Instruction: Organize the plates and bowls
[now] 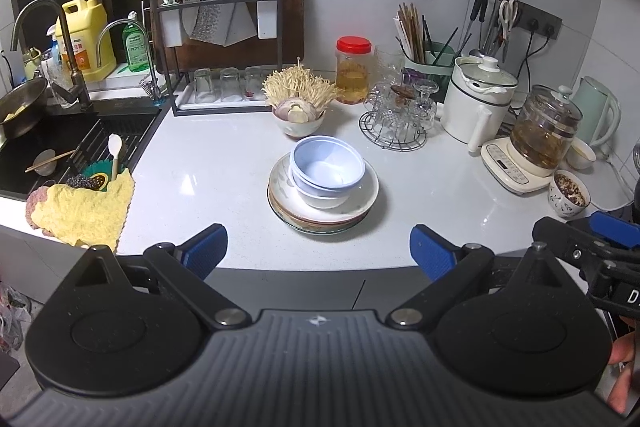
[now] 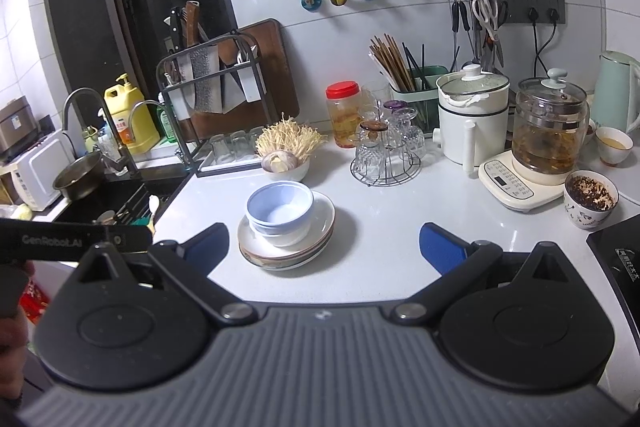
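Straight ahead of both grippers, stacked bowls (image 1: 327, 173) on plates (image 1: 362, 197); left gripper (image 1: 318, 249) and right gripper (image 2: 324, 247) wide open, empty; neither clearly nearer.

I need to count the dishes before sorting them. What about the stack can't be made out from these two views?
- Plate count: in both views the plates show only rim edges, too thin to count.
- Nested bowls: the blue bowl hides the inside of the white bowl beneath it.
- Far side of the stack: hidden by the bowls in both views.
- Right tongs: in the left wrist view, cut off by the right edge.
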The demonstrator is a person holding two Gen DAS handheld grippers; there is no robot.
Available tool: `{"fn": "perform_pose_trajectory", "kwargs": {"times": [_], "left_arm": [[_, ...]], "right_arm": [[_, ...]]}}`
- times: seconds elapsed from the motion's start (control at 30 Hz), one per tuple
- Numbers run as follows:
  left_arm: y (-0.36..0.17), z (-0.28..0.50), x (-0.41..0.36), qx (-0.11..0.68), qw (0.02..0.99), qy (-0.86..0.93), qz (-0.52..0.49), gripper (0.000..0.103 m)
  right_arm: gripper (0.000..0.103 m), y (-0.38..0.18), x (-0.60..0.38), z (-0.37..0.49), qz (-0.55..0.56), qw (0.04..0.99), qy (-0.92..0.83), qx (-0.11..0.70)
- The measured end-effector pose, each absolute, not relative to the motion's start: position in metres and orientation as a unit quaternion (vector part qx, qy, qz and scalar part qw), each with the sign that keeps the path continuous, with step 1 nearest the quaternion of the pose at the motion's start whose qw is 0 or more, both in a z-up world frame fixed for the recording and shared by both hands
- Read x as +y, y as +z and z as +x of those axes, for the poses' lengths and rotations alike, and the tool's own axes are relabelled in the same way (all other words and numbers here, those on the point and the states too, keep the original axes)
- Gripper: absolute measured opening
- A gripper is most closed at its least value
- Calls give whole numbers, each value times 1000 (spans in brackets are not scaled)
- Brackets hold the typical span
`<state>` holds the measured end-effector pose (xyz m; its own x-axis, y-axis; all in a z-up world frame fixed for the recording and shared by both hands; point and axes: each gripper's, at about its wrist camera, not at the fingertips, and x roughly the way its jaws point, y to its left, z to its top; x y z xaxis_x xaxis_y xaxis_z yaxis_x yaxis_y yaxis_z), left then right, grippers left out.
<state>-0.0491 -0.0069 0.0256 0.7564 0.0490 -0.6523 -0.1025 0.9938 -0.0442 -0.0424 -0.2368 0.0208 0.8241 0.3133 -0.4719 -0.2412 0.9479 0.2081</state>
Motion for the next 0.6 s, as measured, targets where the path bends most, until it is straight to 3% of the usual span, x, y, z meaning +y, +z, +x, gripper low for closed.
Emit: {"fn": "perform_pose_trajectory", "kwargs": {"times": [0.6], "left_arm": [[28, -49, -5, 346, 937, 30, -44, 100]], "right_arm": [[103, 24, -236, -46, 69, 953, 147, 255]]}}
